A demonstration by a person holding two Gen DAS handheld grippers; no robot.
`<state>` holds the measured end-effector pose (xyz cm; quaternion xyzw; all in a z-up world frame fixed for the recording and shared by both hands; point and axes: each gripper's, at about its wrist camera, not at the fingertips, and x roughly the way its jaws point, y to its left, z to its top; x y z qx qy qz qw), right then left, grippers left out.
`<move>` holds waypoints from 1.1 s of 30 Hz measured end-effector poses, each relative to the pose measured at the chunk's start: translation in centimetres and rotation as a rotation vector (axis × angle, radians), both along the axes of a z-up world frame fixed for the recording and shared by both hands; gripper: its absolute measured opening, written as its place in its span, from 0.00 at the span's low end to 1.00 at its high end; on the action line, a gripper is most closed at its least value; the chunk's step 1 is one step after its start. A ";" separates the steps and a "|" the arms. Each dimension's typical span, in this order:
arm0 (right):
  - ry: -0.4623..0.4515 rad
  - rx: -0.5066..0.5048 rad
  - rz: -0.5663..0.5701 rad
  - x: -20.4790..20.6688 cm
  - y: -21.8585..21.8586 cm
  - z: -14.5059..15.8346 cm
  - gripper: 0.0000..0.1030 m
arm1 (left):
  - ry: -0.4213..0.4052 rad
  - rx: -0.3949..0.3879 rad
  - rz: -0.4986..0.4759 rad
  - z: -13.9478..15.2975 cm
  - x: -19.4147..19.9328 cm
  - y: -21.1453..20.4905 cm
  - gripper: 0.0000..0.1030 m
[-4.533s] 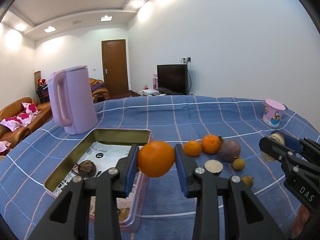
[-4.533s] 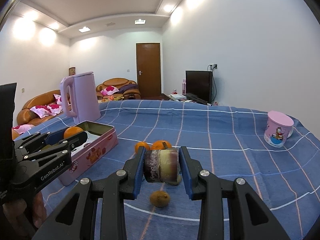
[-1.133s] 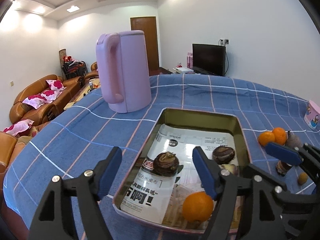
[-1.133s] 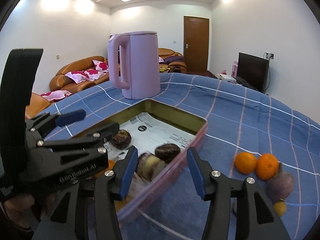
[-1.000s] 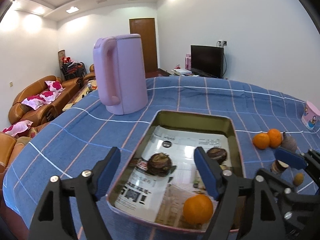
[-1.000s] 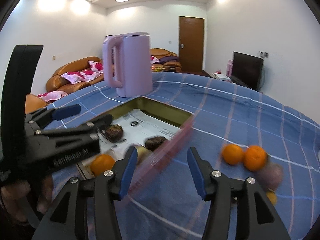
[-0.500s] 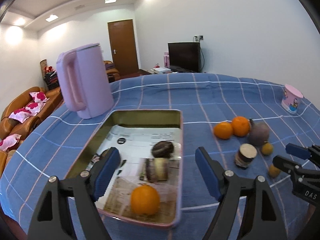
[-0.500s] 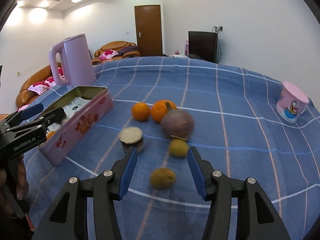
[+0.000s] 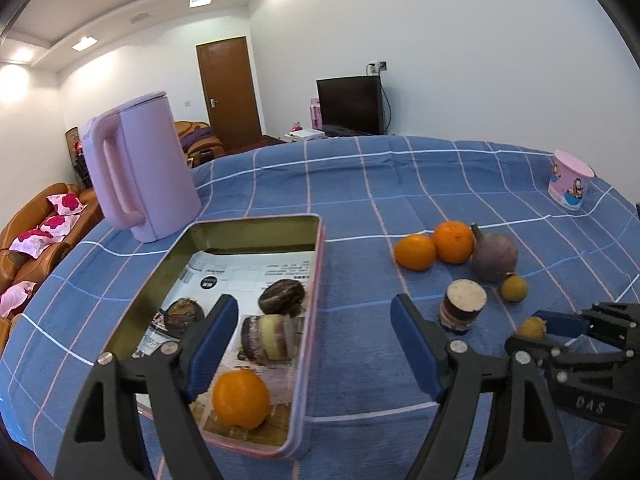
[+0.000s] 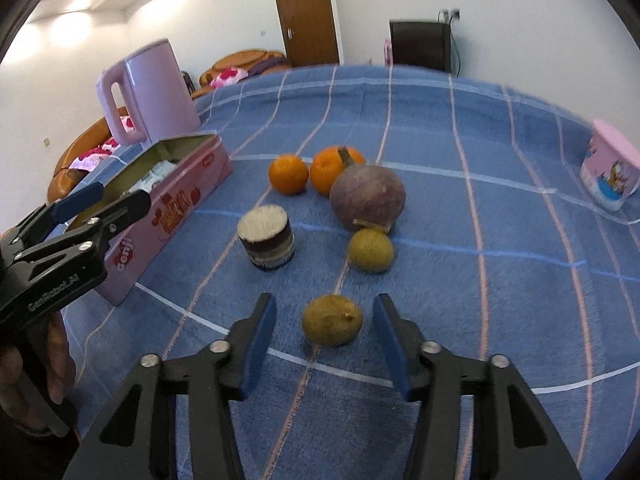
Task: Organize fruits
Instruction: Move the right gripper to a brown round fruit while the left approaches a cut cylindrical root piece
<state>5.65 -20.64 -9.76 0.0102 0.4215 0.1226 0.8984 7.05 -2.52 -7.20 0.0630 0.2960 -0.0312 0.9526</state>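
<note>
A pink tin lies on the blue checked cloth. It holds an orange, a cut cane piece and two dark round fruits. Two oranges, a purple round fruit, an upright cane piece and two small yellow-brown fruits lie on the cloth. My right gripper is open, its jaws on either side of the nearer small fruit. My left gripper is open and empty over the tin's right wall.
A pink kettle stands behind the tin. A pink cartoon cup stands at the far right of the table. Sofas, a door and a television are beyond the table's far edge.
Both grippers let go of their fruit into the tin and turned right. The right gripper has come down and forward around the nearer small yellow-brown fruit.
</note>
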 end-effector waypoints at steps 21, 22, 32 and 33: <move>-0.209 -0.124 -0.168 0.1 -2.4 3.0 0.31 | 0.086 -0.021 -0.153 -0.9 2.7 -5.9 0.77; -0.211 -0.124 -0.171 0.2 -2.5 3.1 0.31 | 0.093 -0.022 -0.161 -1.0 2.8 -6.1 0.77; -0.205 -0.067 -0.195 0.2 -3.7 3.1 0.31 | 0.156 0.007 -0.232 -2.3 3.4 -8.8 0.66; -0.205 -0.067 -0.193 0.2 -3.6 3.1 0.31 | 0.174 -0.001 -0.237 -2.5 3.7 -8.8 0.60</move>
